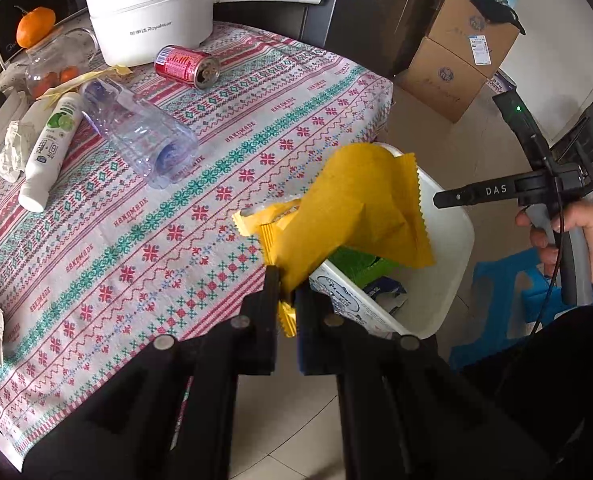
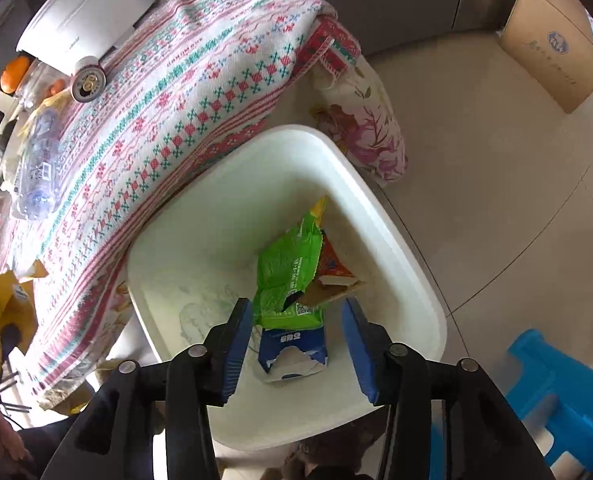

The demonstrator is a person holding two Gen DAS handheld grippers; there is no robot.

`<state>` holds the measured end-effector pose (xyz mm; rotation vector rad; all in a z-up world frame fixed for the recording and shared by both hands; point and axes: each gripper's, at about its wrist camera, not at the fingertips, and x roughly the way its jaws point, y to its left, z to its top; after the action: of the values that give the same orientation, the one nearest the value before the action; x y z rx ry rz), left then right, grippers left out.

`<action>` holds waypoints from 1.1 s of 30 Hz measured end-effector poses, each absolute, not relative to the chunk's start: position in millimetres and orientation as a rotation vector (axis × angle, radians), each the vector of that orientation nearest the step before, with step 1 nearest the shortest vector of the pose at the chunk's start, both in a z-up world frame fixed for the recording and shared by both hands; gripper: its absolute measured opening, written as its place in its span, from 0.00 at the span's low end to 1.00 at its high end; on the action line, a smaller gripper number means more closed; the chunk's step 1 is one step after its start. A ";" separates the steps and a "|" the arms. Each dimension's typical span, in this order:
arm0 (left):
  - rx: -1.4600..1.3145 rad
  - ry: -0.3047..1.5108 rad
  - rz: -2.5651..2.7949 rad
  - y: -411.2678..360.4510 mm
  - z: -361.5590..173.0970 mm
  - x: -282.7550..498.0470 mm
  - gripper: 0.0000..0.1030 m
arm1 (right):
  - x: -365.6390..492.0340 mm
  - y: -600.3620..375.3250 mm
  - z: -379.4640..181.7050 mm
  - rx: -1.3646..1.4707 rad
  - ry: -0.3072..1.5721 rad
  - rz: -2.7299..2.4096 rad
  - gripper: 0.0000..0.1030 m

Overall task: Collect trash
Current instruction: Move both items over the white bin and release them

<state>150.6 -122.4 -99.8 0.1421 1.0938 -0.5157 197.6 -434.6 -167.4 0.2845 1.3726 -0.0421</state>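
Note:
My left gripper [image 1: 286, 280] is shut on a yellow snack wrapper [image 1: 352, 212] and holds it over the near rim of the white trash bin [image 1: 452, 240] beside the table. The wrapper also shows at the left edge of the right wrist view [image 2: 0, 312]. My right gripper [image 2: 296, 320] is open and empty, hovering above the bin [image 2: 232, 184]. Inside the bin lie a green packet [image 2: 288, 264], a blue carton [image 2: 292, 350] and an orange wrapper [image 2: 332, 264]. On the table lie a red can [image 1: 186, 66], a clear plastic bottle [image 1: 136, 128] and a white tube [image 1: 50, 150].
A patterned tablecloth [image 1: 216, 152] covers the table. A white pot [image 1: 152, 8], a glass jar with an orange [image 1: 36, 26] and crumpled paper [image 1: 10, 150] stand at the far left. Cardboard boxes [image 1: 460, 52] and a blue stool [image 2: 560, 392] are on the floor.

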 end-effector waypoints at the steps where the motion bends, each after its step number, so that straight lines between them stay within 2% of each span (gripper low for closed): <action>1: 0.150 1.098 -0.526 -127.0 -101.7 149.7 0.08 | 195.6 -435.7 -162.8 0.295 1.361 -0.040 0.50; 10: 0.230 1.111 -0.631 -182.0 -123.2 145.0 0.09 | 174.0 -436.6 -136.3 0.274 1.291 -0.039 0.58; 16: 0.238 1.074 -0.657 -210.2 -136.8 155.3 0.10 | 168.3 -445.7 -135.1 0.264 1.273 -0.067 0.59; 17: 0.235 1.066 -0.656 -212.6 -137.9 157.2 0.13 | 167.7 -447.6 -134.5 0.266 1.271 -0.072 0.59; 18: 0.232 1.062 -0.655 -214.6 -138.6 158.8 0.20 | 167.9 -448.8 -134.4 0.269 1.270 -0.076 0.59; 19: 0.232 1.058 -0.648 -216.7 -139.0 160.0 0.33 | 167.9 -449.9 -133.9 0.272 1.269 -0.080 0.59; 22: 0.231 1.038 -0.621 -215.1 -135.1 158.9 0.59 | 167.0 -451.1 -131.9 0.277 1.262 -0.086 0.60; 28: 0.215 1.029 -0.551 -191.2 -121.8 158.4 0.75 | 170.5 -444.8 -127.0 0.283 1.243 -0.092 0.63; 33: 0.169 1.023 -0.485 -161.5 -108.8 159.4 0.80 | 175.7 -431.4 -115.9 0.279 1.209 -0.068 0.64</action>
<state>159.4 -161.5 -108.8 0.1690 1.0226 -0.4851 175.7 -431.4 -115.9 0.2786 1.2089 -0.0679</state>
